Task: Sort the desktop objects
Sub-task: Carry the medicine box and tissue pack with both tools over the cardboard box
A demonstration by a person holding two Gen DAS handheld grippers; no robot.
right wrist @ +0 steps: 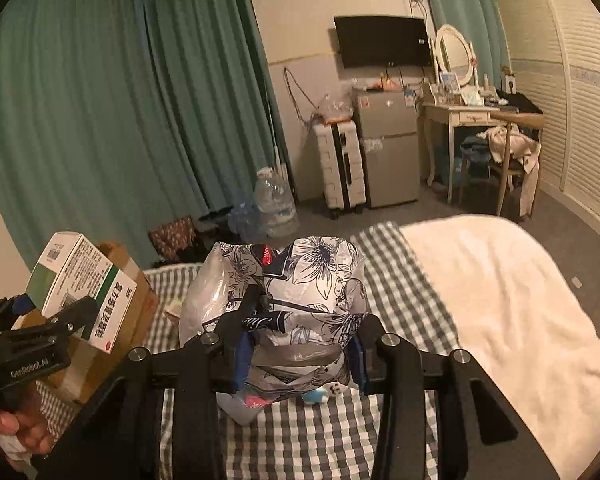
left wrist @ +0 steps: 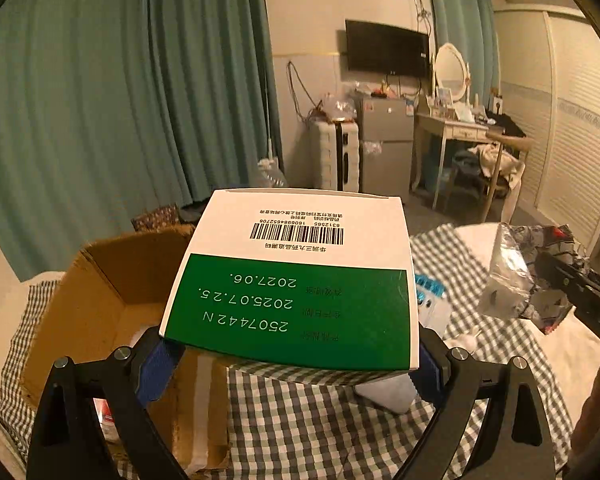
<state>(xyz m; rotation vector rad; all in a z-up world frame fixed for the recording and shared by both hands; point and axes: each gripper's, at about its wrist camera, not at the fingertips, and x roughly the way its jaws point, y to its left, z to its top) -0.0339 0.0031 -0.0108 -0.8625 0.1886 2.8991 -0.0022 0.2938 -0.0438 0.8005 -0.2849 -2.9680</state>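
Two grippers are loaded at this moment. The left gripper (left wrist: 290,354) has its jaws closed on the near end of a green-and-white medicine box (left wrist: 296,280), held raised with its long axis pointing forward, away from the jaws. The open cardboard box (left wrist: 112,288) lies low and to the left of the medicine box, just beside it, resting on the checked cloth (left wrist: 300,420). The right gripper (right wrist: 298,354) has its jaws clamped on a floral plastic packet (right wrist: 296,292), held upright above the cloth, well right of the cardboard box. Judged from this layout, the left hand is nearer the cardboard box; the coming move requires a leftward and downward shift before release.
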